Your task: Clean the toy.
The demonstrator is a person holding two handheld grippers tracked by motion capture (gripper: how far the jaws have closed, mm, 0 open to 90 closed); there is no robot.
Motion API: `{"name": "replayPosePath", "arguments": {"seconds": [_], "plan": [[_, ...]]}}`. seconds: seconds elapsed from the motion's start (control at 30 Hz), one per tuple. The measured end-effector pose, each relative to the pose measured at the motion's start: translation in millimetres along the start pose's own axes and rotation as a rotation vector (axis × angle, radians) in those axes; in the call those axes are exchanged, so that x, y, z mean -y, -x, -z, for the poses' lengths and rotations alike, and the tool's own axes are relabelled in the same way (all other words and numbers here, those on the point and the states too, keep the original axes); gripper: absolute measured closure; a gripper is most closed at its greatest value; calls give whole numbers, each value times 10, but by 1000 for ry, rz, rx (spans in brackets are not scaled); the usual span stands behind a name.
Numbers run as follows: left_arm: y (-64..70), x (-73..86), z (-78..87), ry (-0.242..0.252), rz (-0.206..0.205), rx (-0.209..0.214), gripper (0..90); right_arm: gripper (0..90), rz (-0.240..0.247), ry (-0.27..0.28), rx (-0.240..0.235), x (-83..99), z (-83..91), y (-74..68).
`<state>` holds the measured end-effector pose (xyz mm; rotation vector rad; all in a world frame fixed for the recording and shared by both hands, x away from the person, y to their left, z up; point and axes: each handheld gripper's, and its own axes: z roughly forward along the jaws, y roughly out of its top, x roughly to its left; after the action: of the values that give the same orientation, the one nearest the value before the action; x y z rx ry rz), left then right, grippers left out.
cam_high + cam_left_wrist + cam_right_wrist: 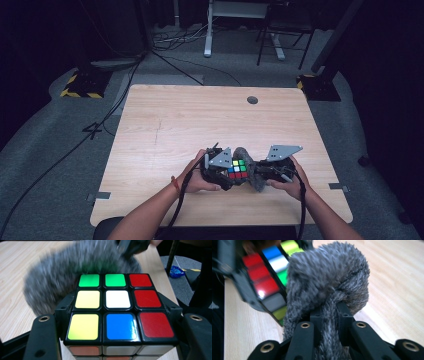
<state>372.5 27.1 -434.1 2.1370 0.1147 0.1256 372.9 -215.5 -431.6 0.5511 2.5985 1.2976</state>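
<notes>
My left gripper (223, 172) clamps the cube (117, 306), held over the worktop's (165, 125) near edge; my right gripper (331, 322) pinches the cloth (327, 282) against the cube's far side. I'd wipe with light strokes, keeping the cube steady.

Wood table (165, 125) w/ grommet (252, 100); cables (185, 37) on floor behind.
</notes>
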Motion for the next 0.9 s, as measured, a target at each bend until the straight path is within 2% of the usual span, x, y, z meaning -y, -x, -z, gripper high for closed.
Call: {"name": "replayPosePath", "arguments": {"seconds": [0.2,0.27,0.5,0.67,0.77,0.9], "plan": [[-75,31,45,17,36,-9,335,793,10,-91,-49,30,-109,-24],[-91,52,30,17,51,-3,335,792,12,-103,-57,36,-124,-22],[-104,93,-30,-14,53,-3,335,789,6,-112,-58,58,-110,13],[-104,154,-108,-70,35,-18,335,764,44,-155,-23,124,-138,91],[-124,210,-140,-80,46,-13,335,759,32,-187,8,191,-131,198],[-135,267,-191,-95,43,-2,335,759,-2,-188,46,249,-85,315]]}}
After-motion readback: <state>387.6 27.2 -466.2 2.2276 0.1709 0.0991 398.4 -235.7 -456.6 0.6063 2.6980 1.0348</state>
